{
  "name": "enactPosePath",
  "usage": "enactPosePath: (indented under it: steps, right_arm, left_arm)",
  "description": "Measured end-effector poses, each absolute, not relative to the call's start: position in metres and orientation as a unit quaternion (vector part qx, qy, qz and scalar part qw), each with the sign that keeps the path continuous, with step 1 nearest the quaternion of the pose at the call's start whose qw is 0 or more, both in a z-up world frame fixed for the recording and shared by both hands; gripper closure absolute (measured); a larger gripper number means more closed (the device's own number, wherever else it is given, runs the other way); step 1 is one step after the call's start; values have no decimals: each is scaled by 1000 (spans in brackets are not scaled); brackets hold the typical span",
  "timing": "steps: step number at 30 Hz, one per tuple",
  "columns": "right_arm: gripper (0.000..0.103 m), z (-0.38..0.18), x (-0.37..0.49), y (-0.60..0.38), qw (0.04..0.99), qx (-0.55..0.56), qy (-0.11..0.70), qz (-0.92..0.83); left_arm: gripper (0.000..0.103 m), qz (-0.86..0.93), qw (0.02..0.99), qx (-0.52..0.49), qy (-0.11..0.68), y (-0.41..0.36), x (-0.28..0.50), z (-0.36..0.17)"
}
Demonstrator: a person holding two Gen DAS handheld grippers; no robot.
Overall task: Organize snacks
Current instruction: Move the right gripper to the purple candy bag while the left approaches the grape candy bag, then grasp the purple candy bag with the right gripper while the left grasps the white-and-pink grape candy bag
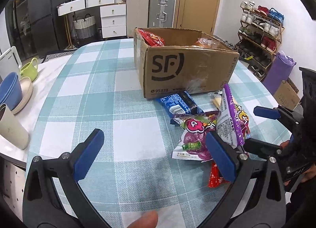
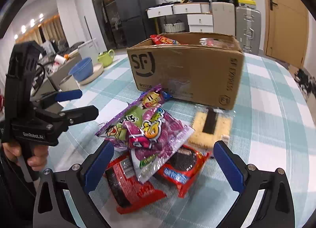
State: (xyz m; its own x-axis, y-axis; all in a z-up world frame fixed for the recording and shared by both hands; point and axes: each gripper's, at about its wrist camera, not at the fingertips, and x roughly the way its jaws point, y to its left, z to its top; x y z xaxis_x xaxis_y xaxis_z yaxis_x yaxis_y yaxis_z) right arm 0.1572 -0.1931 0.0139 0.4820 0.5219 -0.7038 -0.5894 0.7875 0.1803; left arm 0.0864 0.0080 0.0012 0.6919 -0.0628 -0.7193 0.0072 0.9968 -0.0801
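Note:
An open SF cardboard box (image 1: 177,70) stands on the checked tablecloth (image 1: 118,99) with a red packet (image 1: 152,38) and a clear packet inside; it also shows in the right wrist view (image 2: 187,73). In front lie purple candy bags (image 2: 150,127), two red cookie packets (image 2: 177,170), a cracker pack (image 2: 211,127) and a blue packet (image 1: 177,103). My left gripper (image 1: 156,154) is open and empty over the cloth, left of the pile. My right gripper (image 2: 164,166) is open, its fingers either side of the pile, just above it.
Blue bowls (image 1: 10,91), a beige plate, a green mug (image 1: 30,69) and a beige cup (image 1: 10,127) stand at the table's left edge. Suitcases, drawers and a shoe rack (image 1: 260,30) stand beyond the table.

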Motion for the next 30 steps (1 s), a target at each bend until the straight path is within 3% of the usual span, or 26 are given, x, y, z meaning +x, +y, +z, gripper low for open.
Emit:
enactPosePath:
  steps: [14, 16, 21, 23, 30]
  right_arm:
    - [3, -1, 194, -165, 824, -34, 423, 375]
    - [16, 0, 194, -168, 824, -24, 421, 379]
    - [26, 5, 187, -175, 828, -14, 406, 386]
    - [37, 8, 184, -180, 833, -6, 397, 385]
    - [39, 24, 171, -208, 856, 23, 355, 375]
  left_arm:
    - [1, -9, 917, -63, 394, 27, 89, -4]
    - [1, -8, 917, -63, 394, 27, 89, -4]
    - [1, -9, 916, -66, 397, 26, 90, -5]
    - [1, -10, 916, -63, 397, 24, 90, -5]
    - [1, -13, 916, -57, 397, 18, 90, -7]
